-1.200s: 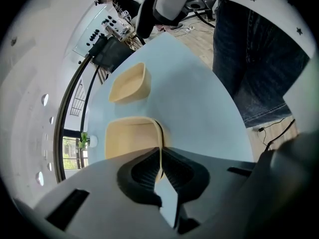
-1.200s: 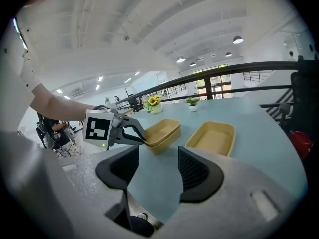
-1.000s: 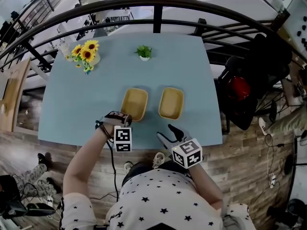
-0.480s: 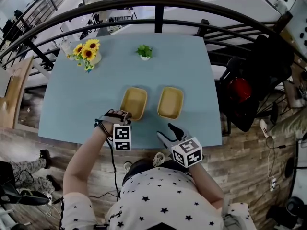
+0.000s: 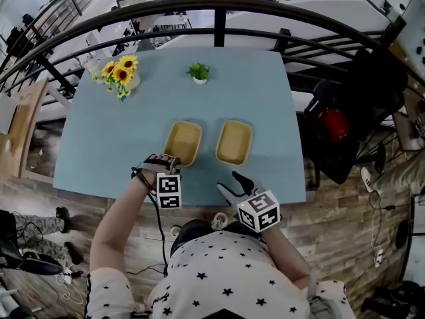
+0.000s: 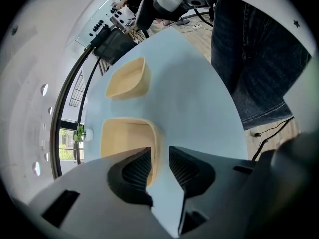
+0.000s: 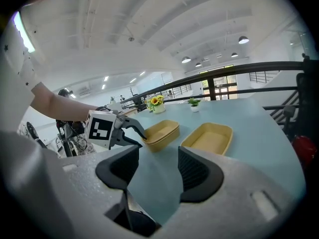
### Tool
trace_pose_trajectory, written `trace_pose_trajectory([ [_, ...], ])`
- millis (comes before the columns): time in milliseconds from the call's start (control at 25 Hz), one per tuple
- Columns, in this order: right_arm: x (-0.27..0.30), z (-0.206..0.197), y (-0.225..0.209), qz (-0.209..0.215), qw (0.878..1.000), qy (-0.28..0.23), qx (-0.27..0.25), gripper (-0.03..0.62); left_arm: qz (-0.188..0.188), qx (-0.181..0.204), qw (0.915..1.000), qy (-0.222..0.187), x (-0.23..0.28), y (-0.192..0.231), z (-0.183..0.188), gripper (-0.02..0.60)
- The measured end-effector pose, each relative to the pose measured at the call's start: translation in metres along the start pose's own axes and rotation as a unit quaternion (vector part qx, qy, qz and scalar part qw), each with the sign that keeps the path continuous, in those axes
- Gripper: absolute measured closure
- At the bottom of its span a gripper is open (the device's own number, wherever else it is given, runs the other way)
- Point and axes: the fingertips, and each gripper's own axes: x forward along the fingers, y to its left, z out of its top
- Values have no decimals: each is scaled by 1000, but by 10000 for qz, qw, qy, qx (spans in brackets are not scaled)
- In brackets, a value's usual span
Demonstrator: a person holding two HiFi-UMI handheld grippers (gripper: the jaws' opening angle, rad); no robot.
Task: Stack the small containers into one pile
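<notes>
as left gripper (image 6: 159,158) opens astride shallow tan container (image 6: 122,138) rim — right gripper (image 7: 158,168) wide, empty.

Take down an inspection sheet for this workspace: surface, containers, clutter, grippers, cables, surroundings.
Surface: light blue table, no spills seen.
Job's things: left container and right container, side by side, apart, not yet stacked.
Clutter: sunflowers and potted plant at the far edge.
Grippers: left gripper jaws opening, left container's rim between them; right gripper open, empty.
Cables: black cable beside the left forearm.
Surroundings: black railing, wooden floor.
</notes>
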Motion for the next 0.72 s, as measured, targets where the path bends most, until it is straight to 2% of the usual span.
trace_pose_trajectory([
  [240,-8,-6,-7,-67,10000,39,17,364,153,-153,9998,51,5,6,-1,545],
  [720,-15,-9,-15,-107,9999,-32,37,364,111,-252,9996,-4,1,12,11,558],
])
